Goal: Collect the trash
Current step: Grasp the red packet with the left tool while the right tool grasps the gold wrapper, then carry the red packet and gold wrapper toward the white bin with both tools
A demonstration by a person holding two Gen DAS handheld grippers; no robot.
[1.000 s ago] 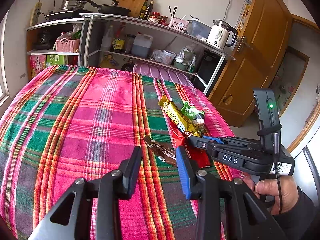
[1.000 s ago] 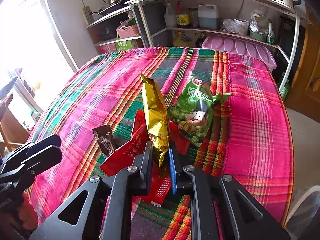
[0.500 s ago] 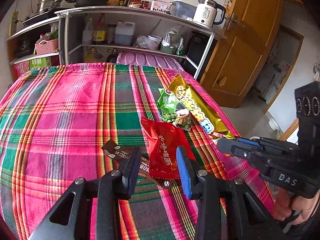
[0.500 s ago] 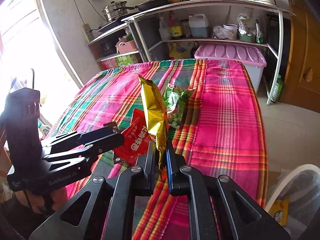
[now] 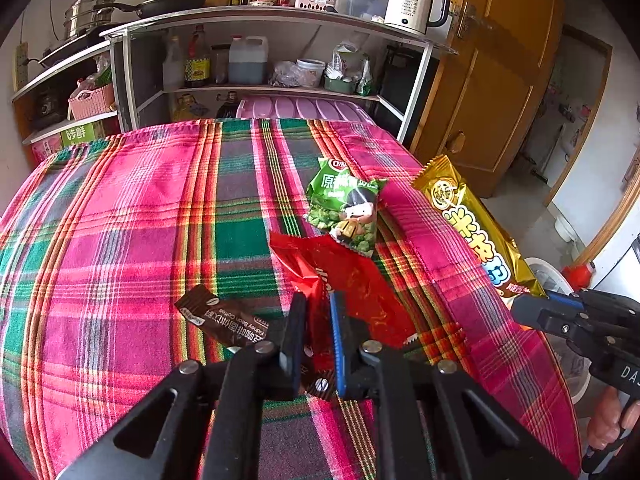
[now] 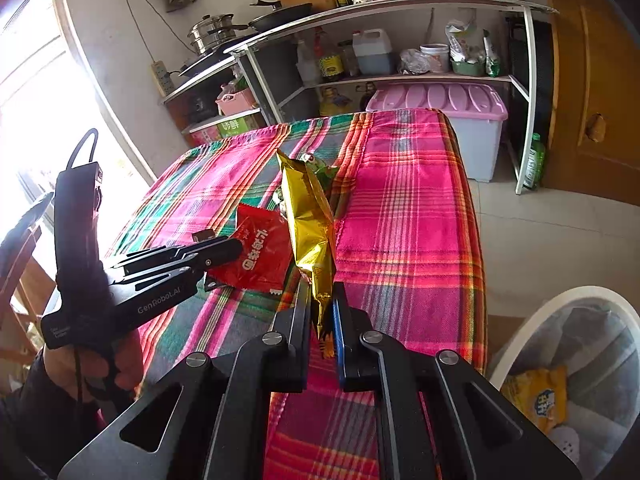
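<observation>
My left gripper (image 5: 316,312) is shut on the near end of a red wrapper (image 5: 352,280) on the plaid tablecloth (image 5: 120,220); it also shows in the right wrist view (image 6: 260,252). A brown coffee wrapper (image 5: 224,318) lies just left of it and a green pea snack bag (image 5: 344,208) lies beyond. My right gripper (image 6: 322,304) is shut on a gold snack wrapper (image 6: 312,224) and holds it upright over the table's right edge; that wrapper (image 5: 472,228) shows at the right in the left wrist view.
A white trash bin (image 6: 568,380) with a plastic liner and a yellow bag inside stands on the floor right of the table. A metal shelf rack (image 5: 256,40) with kitchenware and a purple-lidded box (image 6: 440,100) stand behind the table. A wooden door (image 5: 500,80) is at the right.
My left gripper has closed on the red wrapper. My right gripper has carried the gold wrapper further right, toward the table's edge, bringing the bin into view.
</observation>
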